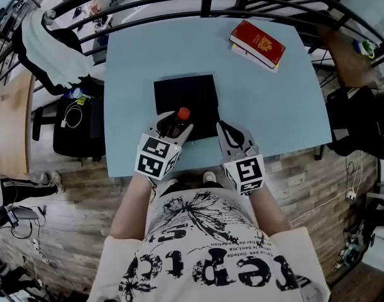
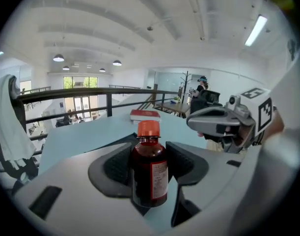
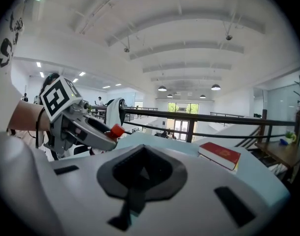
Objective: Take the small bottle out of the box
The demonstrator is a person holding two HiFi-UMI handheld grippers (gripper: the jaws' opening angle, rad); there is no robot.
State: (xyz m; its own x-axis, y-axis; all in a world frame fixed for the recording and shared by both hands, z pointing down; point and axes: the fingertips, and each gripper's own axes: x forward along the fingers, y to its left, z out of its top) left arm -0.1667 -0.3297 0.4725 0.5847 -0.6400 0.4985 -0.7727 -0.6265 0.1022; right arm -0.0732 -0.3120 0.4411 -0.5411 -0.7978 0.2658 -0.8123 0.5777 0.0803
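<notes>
Looking down from the head view, a pale blue table [image 1: 141, 55] carries a square black box [image 1: 186, 93] near its front edge and a red book [image 1: 257, 43] lying flat at the far right corner, well apart from the box. The box's top reads only as flat black, and I cannot tell what it contains. The left gripper [image 1: 175, 124] sits over the box's near left part with its two jaws clamped on the small bottle [image 1: 182, 114], whose red cap points away from the person. The left gripper view confirms the grip: dark padded jaws press on both sides of the upright bottle [image 2: 150, 173], which has a dark brown body, a pale label and an orange-red cap, with the book [image 2: 145, 115] on the table beyond it. Whether the bottle's base is clear of the box cannot be made out. The right gripper [image 1: 222, 128] rests beside the box's near right corner, jaws pressed together with nothing between them, as the right gripper view shows [image 3: 140, 173]; the bottle's cap [image 3: 116, 130] appears at its left.
</notes>
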